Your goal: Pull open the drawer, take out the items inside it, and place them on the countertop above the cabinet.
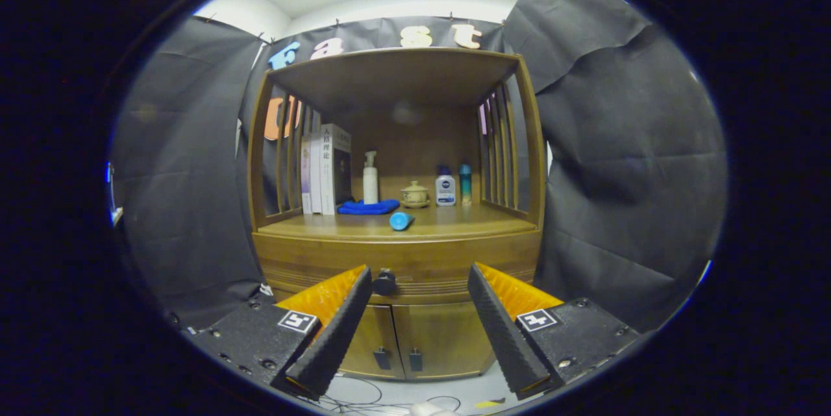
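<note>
Fingers [421, 280] spreading wide before the closed drawer [396, 267].
Its dark knob [384, 282] is sitting just beside the left finger; three books [324, 169] and three bottles [371, 177] are standing on the bench [454, 224].

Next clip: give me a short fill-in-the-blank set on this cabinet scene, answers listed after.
1. The wooden cabinet's drawer is ____.
2. The gripper has its jaws ____, holding nothing.
3. The dark round drawer knob sits nearest the ____ finger.
4. The small blue cylinder lies on the wooden ____.

Answers: closed; open; left; countertop
</note>
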Tool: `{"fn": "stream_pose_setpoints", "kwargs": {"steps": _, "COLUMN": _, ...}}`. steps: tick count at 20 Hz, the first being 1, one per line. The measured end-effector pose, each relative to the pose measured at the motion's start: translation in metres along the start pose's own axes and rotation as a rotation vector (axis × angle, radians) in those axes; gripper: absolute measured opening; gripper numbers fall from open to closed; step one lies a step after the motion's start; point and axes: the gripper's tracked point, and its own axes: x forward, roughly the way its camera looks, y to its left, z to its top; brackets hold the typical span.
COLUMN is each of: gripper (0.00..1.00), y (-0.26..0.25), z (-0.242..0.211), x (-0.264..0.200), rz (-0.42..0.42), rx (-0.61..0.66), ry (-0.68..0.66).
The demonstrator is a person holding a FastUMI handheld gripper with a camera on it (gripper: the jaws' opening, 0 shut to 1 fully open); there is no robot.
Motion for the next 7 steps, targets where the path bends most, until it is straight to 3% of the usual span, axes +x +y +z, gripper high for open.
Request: {"fn": "stream_pose_setpoints", "kwargs": {"steps": 7, "gripper": 0.97, "y": 0.006, "z": -0.0013, "x": -0.0018, "rz": 0.015, "rx": -0.024, "ry": 0.009}}
